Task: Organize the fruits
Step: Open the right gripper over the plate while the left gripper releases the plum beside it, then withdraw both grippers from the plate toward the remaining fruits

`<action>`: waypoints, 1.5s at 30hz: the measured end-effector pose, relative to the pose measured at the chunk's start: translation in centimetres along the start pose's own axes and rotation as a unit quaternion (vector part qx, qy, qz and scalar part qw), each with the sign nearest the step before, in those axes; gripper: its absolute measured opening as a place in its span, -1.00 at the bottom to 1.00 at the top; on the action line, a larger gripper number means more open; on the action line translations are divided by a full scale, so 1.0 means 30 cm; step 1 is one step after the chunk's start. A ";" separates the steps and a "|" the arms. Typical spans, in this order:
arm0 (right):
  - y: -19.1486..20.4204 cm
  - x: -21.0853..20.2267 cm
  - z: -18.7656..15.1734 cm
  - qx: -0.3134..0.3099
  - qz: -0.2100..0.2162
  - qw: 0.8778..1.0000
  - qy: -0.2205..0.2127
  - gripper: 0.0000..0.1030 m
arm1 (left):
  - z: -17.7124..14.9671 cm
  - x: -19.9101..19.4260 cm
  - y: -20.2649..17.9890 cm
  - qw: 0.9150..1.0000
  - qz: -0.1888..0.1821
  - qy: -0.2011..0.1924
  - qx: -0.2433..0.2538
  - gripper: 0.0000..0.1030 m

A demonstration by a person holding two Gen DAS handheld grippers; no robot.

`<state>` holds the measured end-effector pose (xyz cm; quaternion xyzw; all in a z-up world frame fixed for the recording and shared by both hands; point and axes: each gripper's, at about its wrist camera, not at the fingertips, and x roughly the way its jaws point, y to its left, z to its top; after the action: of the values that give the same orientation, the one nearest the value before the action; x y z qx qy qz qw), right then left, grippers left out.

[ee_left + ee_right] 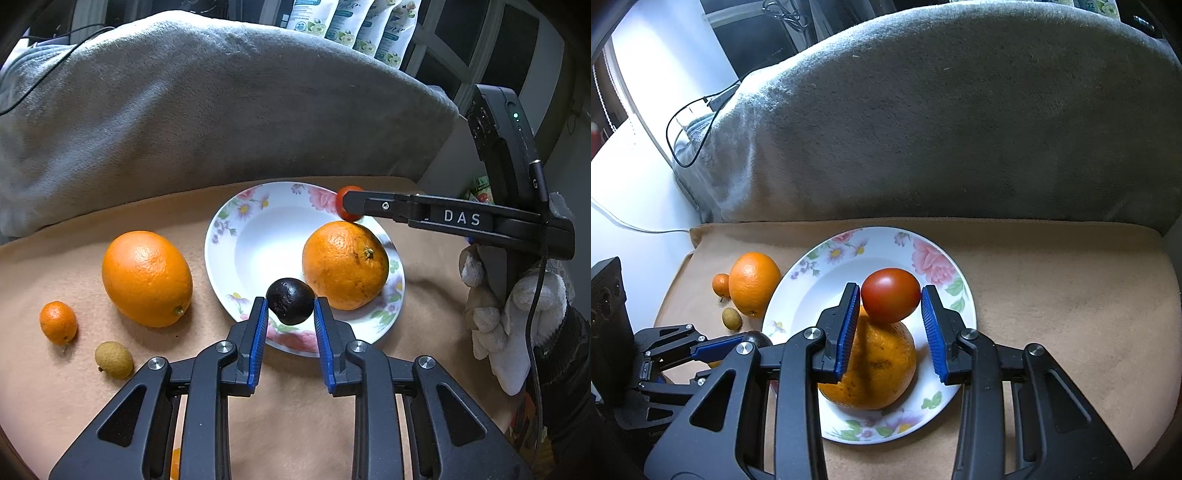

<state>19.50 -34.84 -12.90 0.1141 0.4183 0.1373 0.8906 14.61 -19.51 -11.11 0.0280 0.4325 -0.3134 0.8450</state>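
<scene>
A white flowered plate [221,236] [816,295] lies on a tan cloth. An orange [345,264] [882,369] sits on its right side. My left gripper [290,312] is shut on a small dark wrinkled fruit [290,301], held at the fingertips over the plate's near rim. My right gripper [891,301] is shut on a red tomato [891,295] [347,195], held just above the orange. Left of the plate lie a large orange [147,278] [753,282], a small mandarin [58,322] and a yellowish longan [113,360].
A grey plush cushion [221,110] [960,129] rises right behind the cloth. A gloved hand [517,314] holds the right gripper at the right edge. Cables [687,122] trail over the cushion's left end. Bare tan cloth [1071,295] stretches right of the plate.
</scene>
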 end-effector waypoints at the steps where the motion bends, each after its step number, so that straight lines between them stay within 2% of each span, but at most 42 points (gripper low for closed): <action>1: 0.002 -0.003 0.001 0.000 0.002 1.000 -0.002 -0.04 | 0.001 0.000 0.000 1.000 -0.001 0.000 0.000 -0.43; 3: 0.004 -0.014 0.000 -0.002 0.002 1.000 -0.010 0.22 | 0.004 -0.001 0.000 1.000 -0.005 -0.004 -0.002 -0.36; 6: 0.010 -0.022 0.006 -0.003 0.005 1.000 -0.013 0.25 | 0.006 -0.003 0.000 1.000 -0.003 -0.007 -0.003 -0.11; 8: 0.013 -0.025 0.008 -0.004 0.004 1.000 -0.015 0.35 | 0.007 -0.005 0.001 1.000 -0.002 -0.008 -0.003 0.10; 10: 0.017 -0.032 0.008 -0.005 0.002 1.000 -0.021 0.60 | 0.007 -0.007 0.000 1.000 -0.001 -0.007 -0.003 0.15; 13: 0.017 -0.042 0.011 0.000 0.005 1.000 -0.028 0.81 | 0.007 -0.010 -0.003 1.000 0.008 -0.005 -0.005 0.41; 18: 0.027 -0.053 0.015 -0.004 0.004 1.000 -0.031 0.84 | 0.004 -0.017 -0.004 1.000 0.024 -0.002 -0.009 0.43; 28: 0.055 -0.075 0.029 -0.003 0.010 0.999 -0.037 0.84 | -0.016 -0.077 0.024 0.999 0.033 -0.013 -0.020 0.43; 37: 0.105 -0.103 0.041 -0.006 0.023 0.999 -0.043 0.84 | -0.047 -0.175 0.092 0.998 0.047 -0.033 -0.036 0.43; 45: 0.194 -0.093 0.061 -0.032 0.037 0.998 -0.037 0.84 | -0.078 -0.231 0.185 0.996 0.059 -0.039 -0.060 0.43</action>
<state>18.34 -30.50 -7.90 0.1060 0.3757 0.1791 0.9031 13.05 -10.80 -8.63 -0.0101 0.4146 -0.2374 0.8784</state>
